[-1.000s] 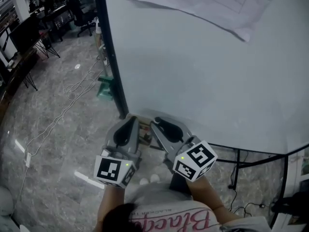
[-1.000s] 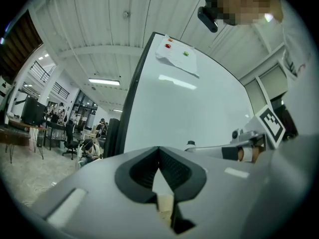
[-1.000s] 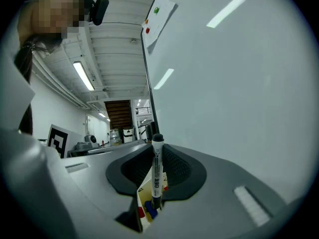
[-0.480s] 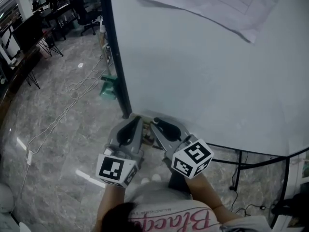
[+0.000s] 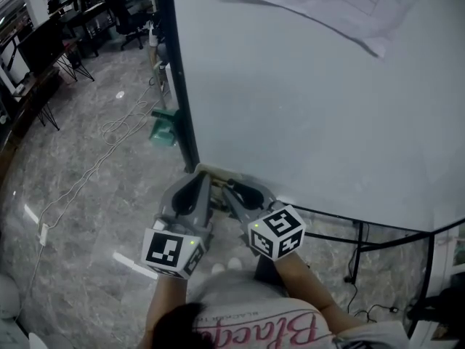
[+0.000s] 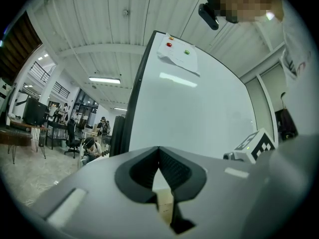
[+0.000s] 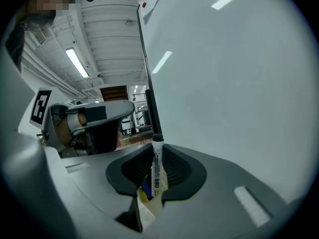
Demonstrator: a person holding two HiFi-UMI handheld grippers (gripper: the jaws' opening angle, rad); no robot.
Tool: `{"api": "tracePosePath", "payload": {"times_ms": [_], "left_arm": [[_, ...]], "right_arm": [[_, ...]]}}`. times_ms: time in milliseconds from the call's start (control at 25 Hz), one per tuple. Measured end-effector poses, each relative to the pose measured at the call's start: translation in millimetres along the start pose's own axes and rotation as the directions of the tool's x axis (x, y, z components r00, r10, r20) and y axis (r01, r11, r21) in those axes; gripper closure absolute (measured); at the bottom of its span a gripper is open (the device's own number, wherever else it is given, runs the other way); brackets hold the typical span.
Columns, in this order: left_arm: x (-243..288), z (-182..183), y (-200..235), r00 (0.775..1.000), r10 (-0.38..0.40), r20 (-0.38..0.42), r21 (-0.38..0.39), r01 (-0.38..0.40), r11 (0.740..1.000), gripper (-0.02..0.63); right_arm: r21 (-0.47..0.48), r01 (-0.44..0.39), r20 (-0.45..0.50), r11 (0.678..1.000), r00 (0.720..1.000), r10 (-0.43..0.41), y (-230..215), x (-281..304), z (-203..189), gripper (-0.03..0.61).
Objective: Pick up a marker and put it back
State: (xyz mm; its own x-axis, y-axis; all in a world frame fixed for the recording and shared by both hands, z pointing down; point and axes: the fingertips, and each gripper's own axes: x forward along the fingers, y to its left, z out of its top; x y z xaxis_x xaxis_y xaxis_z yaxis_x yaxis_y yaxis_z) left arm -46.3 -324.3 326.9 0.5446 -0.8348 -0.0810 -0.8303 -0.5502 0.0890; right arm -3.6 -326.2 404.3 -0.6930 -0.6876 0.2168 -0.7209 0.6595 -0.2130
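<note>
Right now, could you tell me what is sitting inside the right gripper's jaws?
A white marker with a black cap stands clamped inside the right gripper, in front of the whiteboard. Its lower end is covered by the jaws, so I cannot see it.

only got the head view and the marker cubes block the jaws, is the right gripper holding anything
Observer: Yes. The right gripper view shows the right gripper clamped on a white marker.
Operator: which end sticks out
Observer: The black cap pokes out just past the jaw tips. The rest of the barrel runs back between the pads.
Operator: and the left one
Observer: The left gripper view shows the left gripper with its jaws together at the tips and nothing held between them.
</note>
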Motion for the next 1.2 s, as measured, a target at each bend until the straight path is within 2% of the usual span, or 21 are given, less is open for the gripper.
{"api": "tracePosePath", "payload": {"times_ms": [200,400,480,560,680,760,960,1200], "left_arm": [[-2,-3,-3,1.0,-0.004,-0.007,0.005,0.004,1.0,0.614],[-3,-1,-7,1.0,-0.006,0.001,0.012,0.006,1.0,0.614],[-3,0,-8,1.0,-0.009,0.005,0.013,0.009,1.0,0.614],[-3,1,-10,1.0,-0.01,0.008,0.015,0.01,1.0,0.614],[-5,3,-11,1.0,-0.008,0.012,0.017,0.008,1.0,0.614],[-5,4,-10,1.0,-0.006,0.018,0.017,0.006,1.0,0.614],[-7,8,-7,0.999,-0.001,0.038,0.012,0.0,1.0,0.614],[-4,16,-10,0.998,-0.011,0.064,0.011,0.01,1.0,0.614]], "right_arm": [[0.069,0.014,-0.005,0.998,1.0,-0.014,-8,4,-10,0.512],[0.022,0.029,0.001,0.999,1.0,-0.029,-11,4,-11,0.508],[0.008,0.029,0.008,1.0,1.0,-0.029,-11,4,-10,0.464],[-0.005,0.025,0.034,1.0,0.999,-0.025,-9,-1,-2,0.437],[-0.049,0.043,0.092,0.998,0.995,-0.038,-7,-16,20,0.437],[-0.086,0.061,0.137,0.994,0.989,-0.049,-6,-27,38,0.454],[-0.125,0.096,0.225,0.988,0.972,-0.066,4,-54,72,0.575],[-0.129,0.078,0.254,0.989,0.966,-0.043,16,-70,84,0.578]]}}
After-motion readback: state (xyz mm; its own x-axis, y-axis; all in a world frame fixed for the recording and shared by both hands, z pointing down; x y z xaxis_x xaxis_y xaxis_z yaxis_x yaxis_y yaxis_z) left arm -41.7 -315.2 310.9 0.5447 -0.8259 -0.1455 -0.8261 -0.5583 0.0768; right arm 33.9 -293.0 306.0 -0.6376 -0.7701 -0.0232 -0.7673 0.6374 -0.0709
